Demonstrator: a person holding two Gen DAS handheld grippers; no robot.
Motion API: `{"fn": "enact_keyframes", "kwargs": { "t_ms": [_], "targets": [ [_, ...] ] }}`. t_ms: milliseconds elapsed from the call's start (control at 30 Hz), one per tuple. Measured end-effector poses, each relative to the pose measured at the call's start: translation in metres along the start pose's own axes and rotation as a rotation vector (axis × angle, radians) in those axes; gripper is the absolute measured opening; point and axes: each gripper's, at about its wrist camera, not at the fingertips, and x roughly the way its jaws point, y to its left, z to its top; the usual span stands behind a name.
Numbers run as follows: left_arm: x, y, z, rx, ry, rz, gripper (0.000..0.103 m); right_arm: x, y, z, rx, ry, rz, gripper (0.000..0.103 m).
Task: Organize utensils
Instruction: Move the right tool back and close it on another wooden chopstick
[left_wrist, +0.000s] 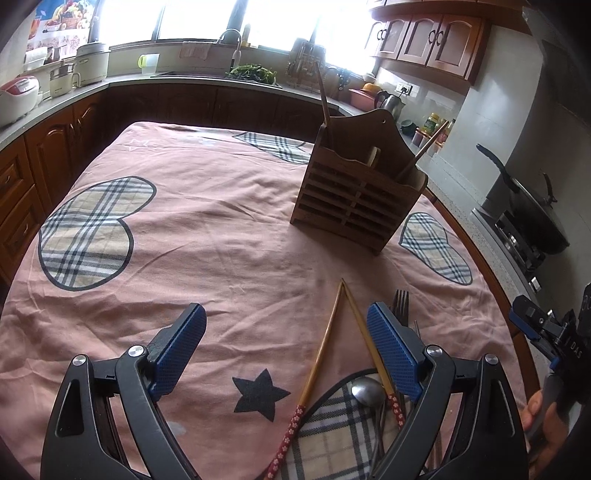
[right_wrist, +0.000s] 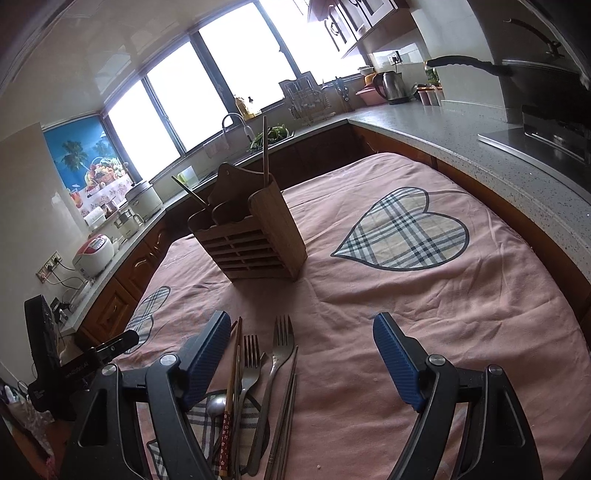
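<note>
A slatted wooden utensil holder stands on the pink tablecloth, with a few wooden sticks and a spoon handle poking out; it also shows in the right wrist view. Loose utensils lie at the near edge: two wooden chopsticks forming a V, a metal spoon and forks. In the right wrist view, two forks, metal chopsticks and red-ended chopsticks lie side by side. My left gripper is open above the chopsticks. My right gripper is open above the forks.
Kitchen counters wrap around the table. A wok on a stove stands to the right, a rice cooker to the left, a sink with greens behind. The right gripper's body shows at the left view's right edge.
</note>
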Motion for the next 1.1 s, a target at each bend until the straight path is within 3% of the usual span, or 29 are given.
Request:
{"fn": "enact_keyframes", "kwargs": {
  "t_ms": [300, 633, 933, 1100],
  "targets": [
    [0.027, -0.009, -0.003, 0.057, 0.069, 0.019, 0.091, 0.023, 0.002, -0.007, -0.002, 0.071, 0.009, 0.079],
    [0.064, -0.029, -0.002, 0.155, 0.142, 0.054, 0.090, 0.055, 0.002, -0.014, -0.019, 0.172, 0.000, 0.054],
    [0.101, -0.046, 0.001, 0.230, 0.198, 0.078, 0.077, 0.091, 0.005, -0.023, -0.047, 0.267, -0.018, 0.040],
    [0.120, -0.051, 0.001, 0.266, 0.236, 0.083, 0.061, 0.110, 0.016, -0.027, -0.111, 0.306, -0.041, 0.032]
  ]
}}
